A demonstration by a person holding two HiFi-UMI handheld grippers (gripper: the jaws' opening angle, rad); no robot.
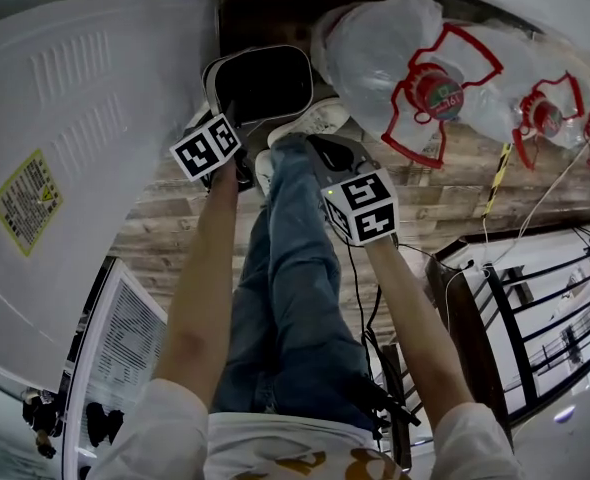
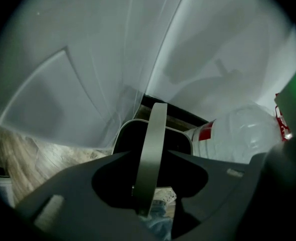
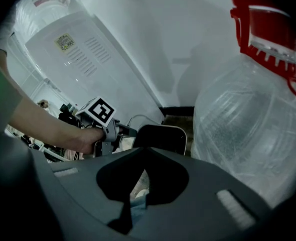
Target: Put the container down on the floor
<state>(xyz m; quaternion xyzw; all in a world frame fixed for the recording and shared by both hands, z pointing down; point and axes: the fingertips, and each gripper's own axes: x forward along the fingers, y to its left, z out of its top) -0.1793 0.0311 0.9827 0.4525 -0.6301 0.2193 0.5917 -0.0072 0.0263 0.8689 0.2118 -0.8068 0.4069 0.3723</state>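
The container (image 1: pixel 265 83) is a black bin with a pale rim and a grey hoop handle (image 2: pixel 150 154). It hangs low over the wooden floor, between the white appliance and the water bottles, and I cannot tell whether its base touches the floor. My left gripper (image 1: pixel 227 120) is shut on that handle, which runs upright between the jaws in the left gripper view. The right gripper view shows the same bin (image 3: pixel 160 137) beside the left gripper (image 3: pixel 113 132). My right gripper (image 1: pixel 317 146) hovers just right of the bin, jaws shut on nothing (image 3: pixel 143 150).
A big white appliance (image 1: pixel 85 148) stands at the left. Large clear water bottles (image 1: pixel 395 58) with red caps lie to the right of the bin. My legs and shoes (image 1: pixel 320 118) are below it. A black metal rack (image 1: pixel 565 308) and cables are at the right.
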